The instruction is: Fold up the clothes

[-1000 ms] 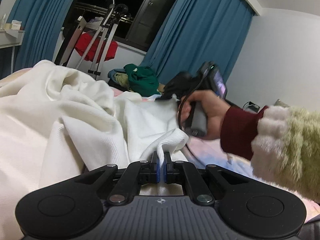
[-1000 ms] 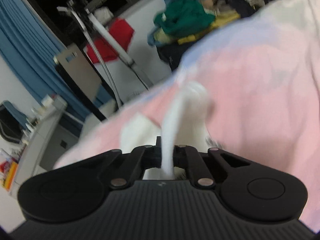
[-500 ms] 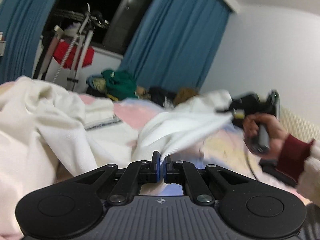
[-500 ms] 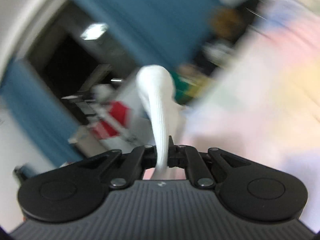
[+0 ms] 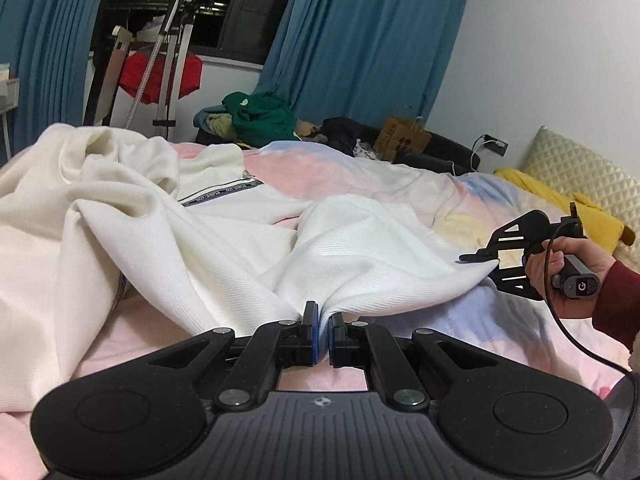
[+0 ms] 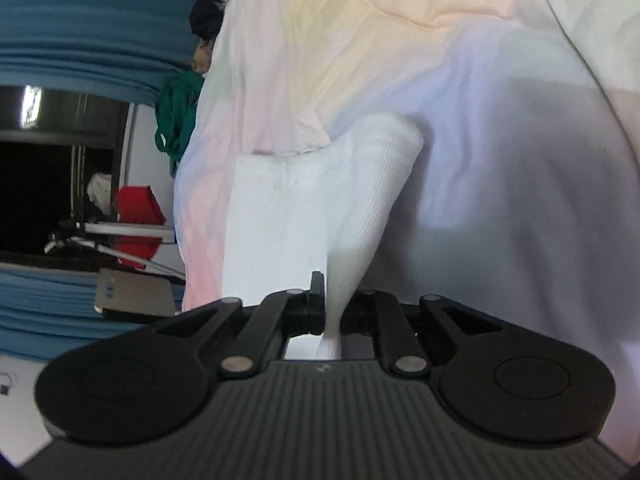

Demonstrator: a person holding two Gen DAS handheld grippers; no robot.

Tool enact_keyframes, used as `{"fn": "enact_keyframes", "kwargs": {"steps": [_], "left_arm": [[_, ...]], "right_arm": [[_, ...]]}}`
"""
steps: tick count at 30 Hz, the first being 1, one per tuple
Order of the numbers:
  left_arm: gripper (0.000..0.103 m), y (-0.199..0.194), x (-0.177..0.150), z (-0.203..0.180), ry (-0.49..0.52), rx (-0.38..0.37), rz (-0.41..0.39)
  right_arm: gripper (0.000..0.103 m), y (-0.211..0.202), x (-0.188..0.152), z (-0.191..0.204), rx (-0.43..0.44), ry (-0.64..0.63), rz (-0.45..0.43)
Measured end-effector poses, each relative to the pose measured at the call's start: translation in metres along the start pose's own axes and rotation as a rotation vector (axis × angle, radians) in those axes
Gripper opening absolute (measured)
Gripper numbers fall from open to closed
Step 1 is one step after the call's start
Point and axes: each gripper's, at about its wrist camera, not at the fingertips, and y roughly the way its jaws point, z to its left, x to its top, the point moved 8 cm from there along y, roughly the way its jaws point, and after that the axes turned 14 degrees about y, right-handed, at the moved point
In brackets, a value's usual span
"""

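A white ribbed garment [image 5: 360, 248] lies rumpled on the pastel bed cover [image 5: 460, 204]. Its near edge is stretched between both grippers. My left gripper [image 5: 323, 316] is shut on a pinch of this edge, low at the front. My right gripper [image 5: 478, 258], held by a person's hand [image 5: 560, 268] in a dark red sleeve, grips the far corner at the right, just above the bed. In the right wrist view the picture is rolled sideways. There the right gripper [image 6: 334, 292] has a strip of the garment [image 6: 372, 176] between its jaws, which are opening.
Beyond the bed stand a pile of green clothes [image 5: 260, 116], a drying rack with a red cloth [image 5: 168, 64], blue curtains [image 5: 360, 32] and a paper bag [image 5: 404, 138]. A yellow cloth [image 5: 560, 208] and a quilted headboard [image 5: 580, 172] lie at the right.
The right gripper has swung out to the right and down while rolling over, pulling the garment's edge taut away from the left gripper. The left gripper has shifted a little with its grip unchanged.
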Motion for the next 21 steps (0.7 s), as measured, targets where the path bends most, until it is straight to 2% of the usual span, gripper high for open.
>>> {"fn": "enact_keyframes", "kwargs": {"steps": [4, 7, 9, 12, 14, 17, 21], "left_arm": [[0.005, -0.001, -0.006, -0.001, -0.004, 0.027, 0.022], [0.005, -0.003, -0.006, -0.005, -0.010, 0.047, 0.028], [0.005, -0.005, -0.005, -0.006, -0.015, 0.054, 0.027], [0.005, -0.007, -0.003, -0.008, -0.014, 0.058, 0.021], [0.005, -0.006, -0.005, -0.009, -0.008, 0.051, 0.020], [0.005, 0.002, -0.009, -0.009, 0.003, 0.042, 0.033], [0.011, 0.006, -0.005, -0.018, 0.020, 0.002, 0.007]], "right_arm": [[0.013, 0.009, 0.014, -0.014, 0.047, 0.134, -0.018], [0.013, 0.014, 0.024, -0.019, 0.084, 0.190, 0.004], [0.013, 0.017, 0.027, -0.016, 0.083, 0.165, 0.000], [0.011, 0.021, 0.024, -0.009, 0.031, 0.056, -0.015], [0.006, 0.018, 0.025, -0.005, 0.045, 0.036, -0.037], [0.006, 0.010, 0.030, 0.005, 0.081, 0.016, -0.081], [0.005, -0.004, 0.042, 0.028, 0.137, -0.047, -0.156]]}}
